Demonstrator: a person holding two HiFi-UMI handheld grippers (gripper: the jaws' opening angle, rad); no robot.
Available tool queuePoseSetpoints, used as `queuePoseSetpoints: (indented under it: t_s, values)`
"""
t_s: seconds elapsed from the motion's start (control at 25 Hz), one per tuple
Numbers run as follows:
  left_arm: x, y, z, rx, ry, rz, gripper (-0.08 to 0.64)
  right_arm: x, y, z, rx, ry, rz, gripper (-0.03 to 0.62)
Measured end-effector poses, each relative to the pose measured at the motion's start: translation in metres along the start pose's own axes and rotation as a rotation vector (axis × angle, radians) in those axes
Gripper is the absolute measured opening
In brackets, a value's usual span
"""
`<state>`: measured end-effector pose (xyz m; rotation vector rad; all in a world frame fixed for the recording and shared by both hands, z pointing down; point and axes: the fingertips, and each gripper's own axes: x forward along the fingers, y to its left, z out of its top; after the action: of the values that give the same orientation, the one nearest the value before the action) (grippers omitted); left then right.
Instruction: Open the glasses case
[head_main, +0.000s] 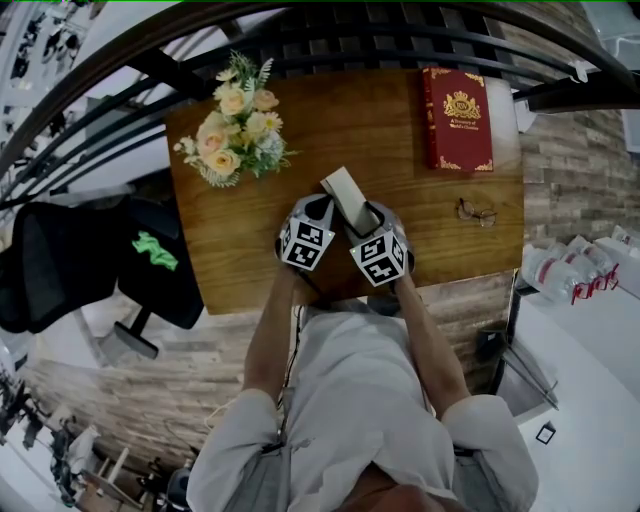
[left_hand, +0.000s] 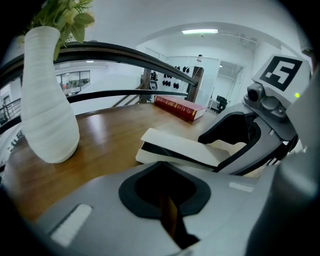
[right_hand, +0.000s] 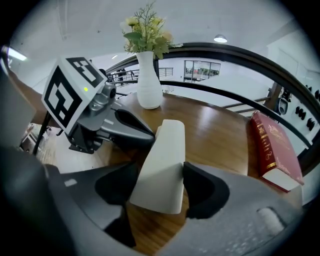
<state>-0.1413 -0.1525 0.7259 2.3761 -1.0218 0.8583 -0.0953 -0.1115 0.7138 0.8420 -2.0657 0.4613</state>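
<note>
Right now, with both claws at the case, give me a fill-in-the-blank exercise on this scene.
1. The cream glasses case stands between the jaws of the ___ claw.
2. The flowers stand in a ___ vase.
3. The hardcover book has a ___ cover with gold trim.
4. Between that book and the table's near edge lie the ___.
Missing words: right; white; red; eyeglasses.
</note>
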Motion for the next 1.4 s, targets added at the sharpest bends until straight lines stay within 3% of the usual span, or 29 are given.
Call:
queuePoseSetpoints:
  t_s: [1.4]
  values:
    - [0.001,0.000,0.000,-0.017,-0.003,0.003,0.018,-0.025,-0.015,0.010,0.041,-0.085,0.027,0.117]
